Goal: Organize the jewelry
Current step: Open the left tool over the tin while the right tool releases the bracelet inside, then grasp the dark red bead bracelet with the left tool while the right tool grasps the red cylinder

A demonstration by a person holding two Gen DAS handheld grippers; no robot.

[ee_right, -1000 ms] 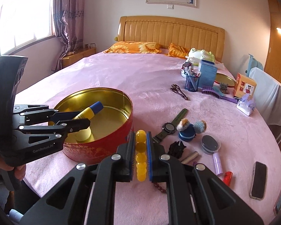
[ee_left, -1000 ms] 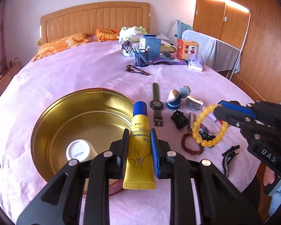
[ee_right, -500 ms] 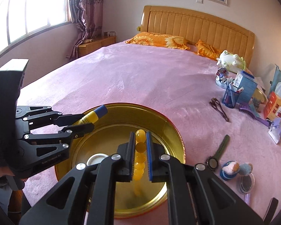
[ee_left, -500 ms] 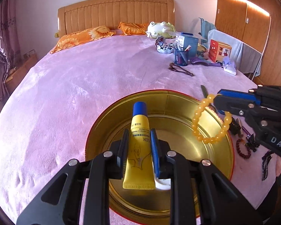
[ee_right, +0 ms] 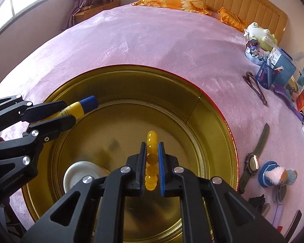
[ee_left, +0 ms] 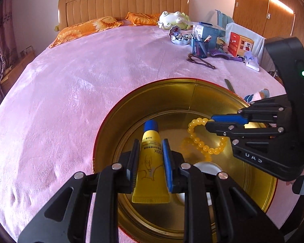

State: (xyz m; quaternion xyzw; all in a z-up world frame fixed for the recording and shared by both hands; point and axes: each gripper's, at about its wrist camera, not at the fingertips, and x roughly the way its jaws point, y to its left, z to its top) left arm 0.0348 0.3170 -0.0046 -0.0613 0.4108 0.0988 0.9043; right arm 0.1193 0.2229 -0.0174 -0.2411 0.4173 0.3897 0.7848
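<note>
A round gold tin with a red outside point(ee_left: 172, 93) point(ee_right: 212, 109) sits on the pink bedspread. My left gripper point(ee_left: 151, 147) point(ee_right: 69, 111) is shut on a yellow tube with a blue cap point(ee_left: 150, 162) point(ee_right: 81, 107) and holds it over the tin. My right gripper point(ee_right: 152, 147) point(ee_left: 209, 124) is shut on a yellow bead bracelet point(ee_right: 151, 162) point(ee_left: 204, 147), which hangs inside the tin just above its floor. A white jar point(ee_right: 79, 174) point(ee_left: 207, 167) lies in the tin.
To the right of the tin lie a green watch point(ee_right: 255, 158), a blue pom-pom item point(ee_right: 273, 174), a small round tin point(ee_right: 281, 190), a purple tube and a phone. Further back are a hair clip point(ee_right: 255, 89), a blue pen cup point(ee_right: 265, 75), a comb and boxes.
Both grippers have moved from beside the tin to over it and lower into it. The bracelet now hangs close to the tin's floor. Both stay shut.
</note>
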